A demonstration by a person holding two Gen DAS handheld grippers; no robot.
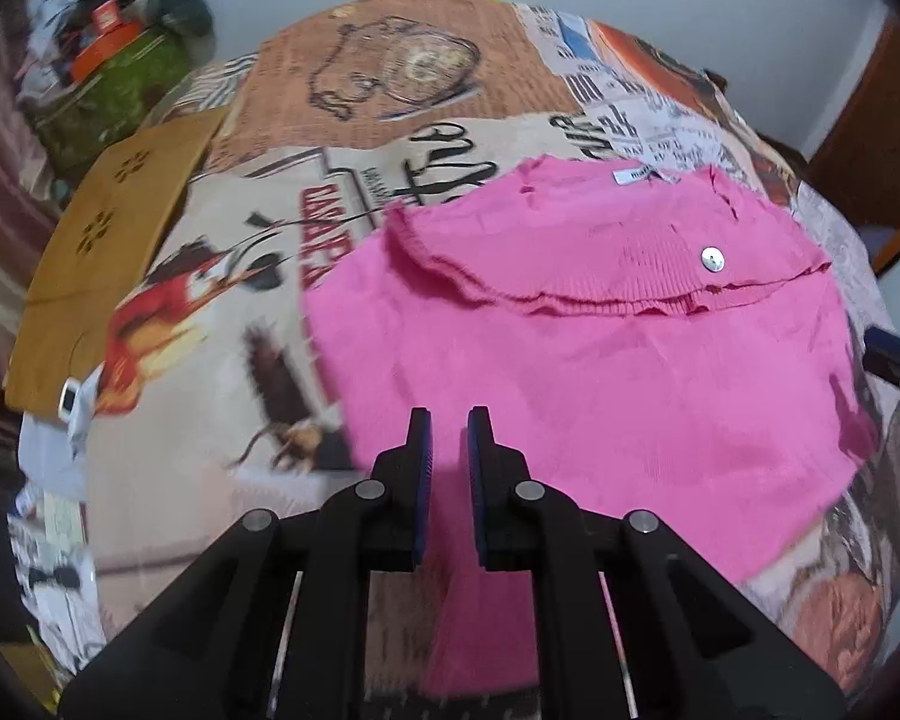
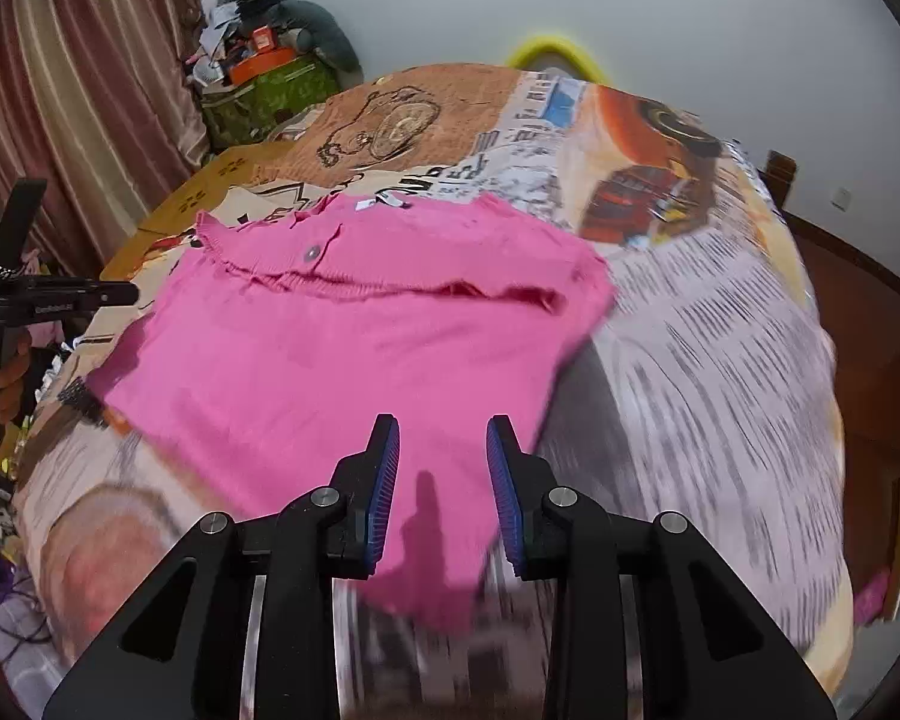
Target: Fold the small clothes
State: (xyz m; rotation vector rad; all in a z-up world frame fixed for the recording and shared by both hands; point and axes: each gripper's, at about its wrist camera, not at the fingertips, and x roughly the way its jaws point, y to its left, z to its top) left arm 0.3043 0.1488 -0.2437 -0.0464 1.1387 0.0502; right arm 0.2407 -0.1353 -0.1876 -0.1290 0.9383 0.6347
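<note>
Pink knit top (image 1: 600, 372) lies flat on the printed bedspread (image 1: 222, 360), upper part folded down, button (image 1: 712, 258) showing. Left gripper (image 1: 449, 432) hovers over its near edge, jaws slightly parted, empty. Right gripper (image 2: 443, 444) spread wider, nothing pinched.

The printed bedspread (image 2: 720, 324) lies bare right of the pink cardigan (image 2: 342, 360). Left of it, a brown cardboard sheet (image 1: 108, 264) and a cluttered green bag (image 2: 270, 90) crowd the bed's edge.

Even indoor light, soft shadows under the grippers, motion blur at the edges — strong fisheye bending
</note>
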